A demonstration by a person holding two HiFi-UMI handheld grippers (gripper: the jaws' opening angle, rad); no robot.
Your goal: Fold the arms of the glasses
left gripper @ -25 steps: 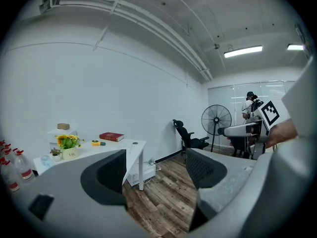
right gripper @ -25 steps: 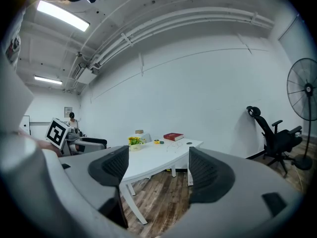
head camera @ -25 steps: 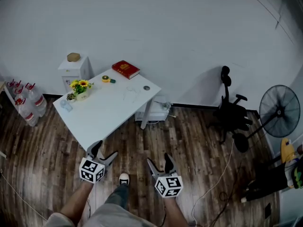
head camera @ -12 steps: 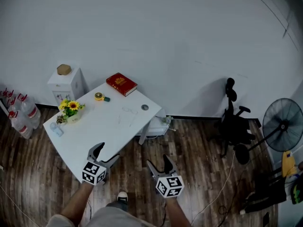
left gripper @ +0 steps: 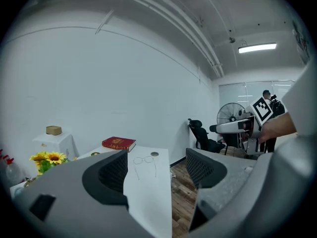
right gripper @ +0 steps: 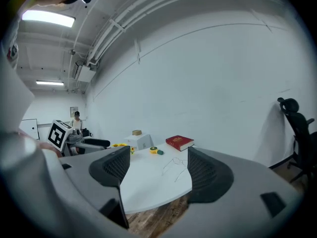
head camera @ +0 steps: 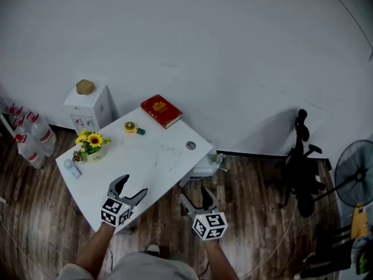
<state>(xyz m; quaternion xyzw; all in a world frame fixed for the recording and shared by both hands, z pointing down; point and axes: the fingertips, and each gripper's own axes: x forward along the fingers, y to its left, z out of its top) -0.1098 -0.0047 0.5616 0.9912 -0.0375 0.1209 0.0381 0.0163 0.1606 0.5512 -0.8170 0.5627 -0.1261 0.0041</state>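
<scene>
**Both tools empty at the bench's near edge**

The white bench stands cornerwise to the wall. The left tool is over its near edge and the right tool is over the wooden floor just beside it. Each tool's jaws stand apart with nothing between them. A red book lies at the bench's far corner. The glasses lie on the bench top between the book and the tools, arms unfolded, well apart from both tools.

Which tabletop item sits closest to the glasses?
The small grey disc, just right of the glasses in the head view; the red book, yellow tape measure and sunflowers lie farther away.
</scene>
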